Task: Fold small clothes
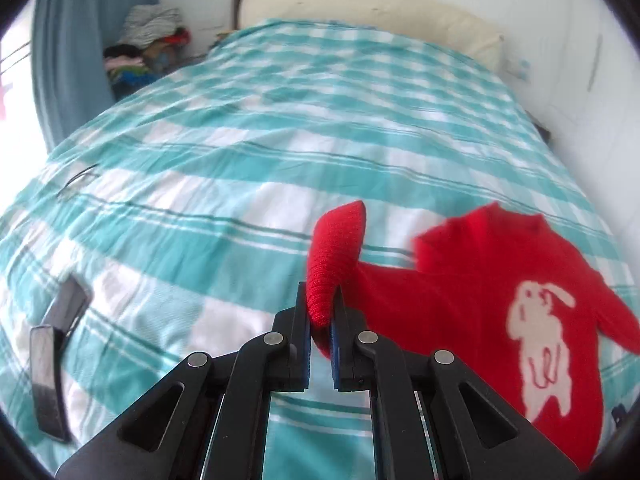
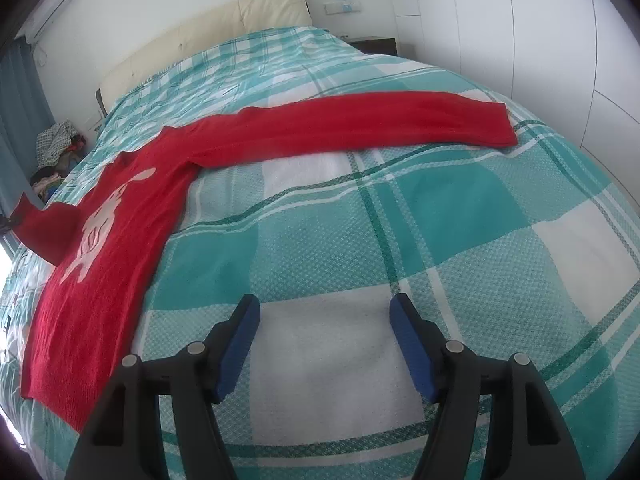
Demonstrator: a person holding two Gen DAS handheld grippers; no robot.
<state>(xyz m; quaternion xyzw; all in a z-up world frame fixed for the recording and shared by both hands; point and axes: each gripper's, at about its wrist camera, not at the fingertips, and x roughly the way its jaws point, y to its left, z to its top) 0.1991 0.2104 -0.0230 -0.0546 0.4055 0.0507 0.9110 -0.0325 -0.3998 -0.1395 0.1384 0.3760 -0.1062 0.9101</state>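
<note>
A red knitted sweater with a white rabbit figure lies flat on the teal and white checked bedspread. My left gripper is shut on the cuff of its sleeve, which stands up between the blue pads. In the right wrist view the sweater lies at the left, and its other sleeve stretches straight out to the right. My right gripper hangs open over bare bedspread, below that sleeve, with nothing between its fingers.
Two dark flat objects lie on the bed at the left. A heap of clothes sits beside the bed by the blue curtain. A cream headboard stands at the far end, white cupboards at the right.
</note>
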